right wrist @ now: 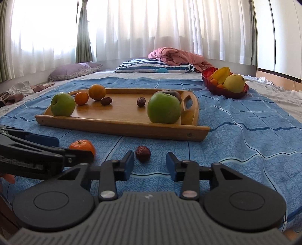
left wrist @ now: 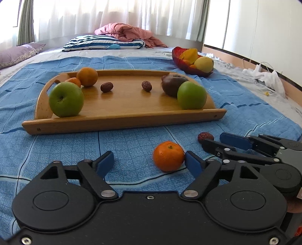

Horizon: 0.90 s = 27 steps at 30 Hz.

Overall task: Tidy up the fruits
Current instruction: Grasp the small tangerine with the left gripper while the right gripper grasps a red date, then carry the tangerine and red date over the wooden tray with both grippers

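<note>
- Small orange mandarin [left wrist: 168, 156], resting on the blue patterned bedspread [left wrist: 132, 145] in front of the tray, lies between the blue-padded fingers of the left gripper [left wrist: 150, 162]; the right-hand pad [left wrist: 192, 162] touches or nearly touches the fruit, the other pad stands apart, so the jaws are partly open and nothing is clamped.
- Right gripper [right wrist: 150, 164] is set at a narrower gap; the wrinkled dark-red jujube [right wrist: 142, 153] lies on the bedspread just beyond its fingertips, closer to the left finger [right wrist: 128, 164], not gripped.
- Both grippers lie side by side, each visible in the other's view.
- Rectangular wooden tray with cut-out handles [left wrist: 122, 120] sits further out on the bedspread; it carries two green apples [left wrist: 66, 99] at the near corners, two oranges [left wrist: 87, 76] at the far left, two more jujubes [left wrist: 106, 87] mid-tray, and a dark purple-brown round fruit [left wrist: 172, 84] behind the right apple.
- Red glass bowl [left wrist: 186, 68] beyond the tray's right end holds yellow and orange fruit.
- Striped pillow [left wrist: 103, 43] and pink blanket [left wrist: 128, 34] lie at the far end of the bed, before white curtains [left wrist: 113, 13].
</note>
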Each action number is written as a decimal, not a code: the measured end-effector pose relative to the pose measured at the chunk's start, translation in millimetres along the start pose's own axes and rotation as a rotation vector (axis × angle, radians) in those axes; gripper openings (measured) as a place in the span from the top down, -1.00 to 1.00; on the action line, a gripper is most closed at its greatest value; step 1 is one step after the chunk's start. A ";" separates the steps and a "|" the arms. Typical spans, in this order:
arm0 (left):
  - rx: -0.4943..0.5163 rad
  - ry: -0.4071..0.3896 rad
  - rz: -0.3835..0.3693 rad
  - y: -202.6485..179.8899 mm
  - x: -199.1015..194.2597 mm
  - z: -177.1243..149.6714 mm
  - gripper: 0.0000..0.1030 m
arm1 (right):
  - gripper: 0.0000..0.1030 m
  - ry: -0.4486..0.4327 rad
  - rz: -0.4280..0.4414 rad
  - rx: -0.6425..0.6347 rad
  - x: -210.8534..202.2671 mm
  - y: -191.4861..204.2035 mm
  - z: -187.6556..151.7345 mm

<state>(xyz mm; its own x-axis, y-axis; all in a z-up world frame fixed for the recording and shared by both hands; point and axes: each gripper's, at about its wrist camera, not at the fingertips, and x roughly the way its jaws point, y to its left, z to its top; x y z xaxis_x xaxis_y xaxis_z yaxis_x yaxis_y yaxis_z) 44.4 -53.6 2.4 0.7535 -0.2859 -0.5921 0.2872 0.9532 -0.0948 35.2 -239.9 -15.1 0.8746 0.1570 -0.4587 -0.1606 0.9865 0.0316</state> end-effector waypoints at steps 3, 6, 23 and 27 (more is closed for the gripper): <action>-0.006 0.004 0.001 -2.8 2.0 1.3 -0.34 | -0.03 0.000 0.002 0.009 1.7 -1.4 0.8; -0.010 0.013 -0.006 -4.8 4.1 2.3 -0.08 | -0.03 -0.001 0.007 0.015 3.2 -0.8 1.8; -0.025 0.012 0.060 -5.0 9.4 3.0 0.32 | 0.15 -0.009 0.028 0.030 15.1 9.6 4.0; -0.021 0.008 0.066 -6.4 10.0 2.6 0.32 | 0.20 -0.009 0.026 0.036 16.9 9.9 3.8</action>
<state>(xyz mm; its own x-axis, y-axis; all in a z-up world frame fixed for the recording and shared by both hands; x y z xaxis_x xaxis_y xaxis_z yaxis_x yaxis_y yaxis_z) 51.7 -62.9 -0.8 0.7654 -0.2214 -0.6043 0.2245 0.9718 -0.0716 50.1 -227.2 -19.2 0.8745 0.1828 -0.4493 -0.1666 0.9831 0.0757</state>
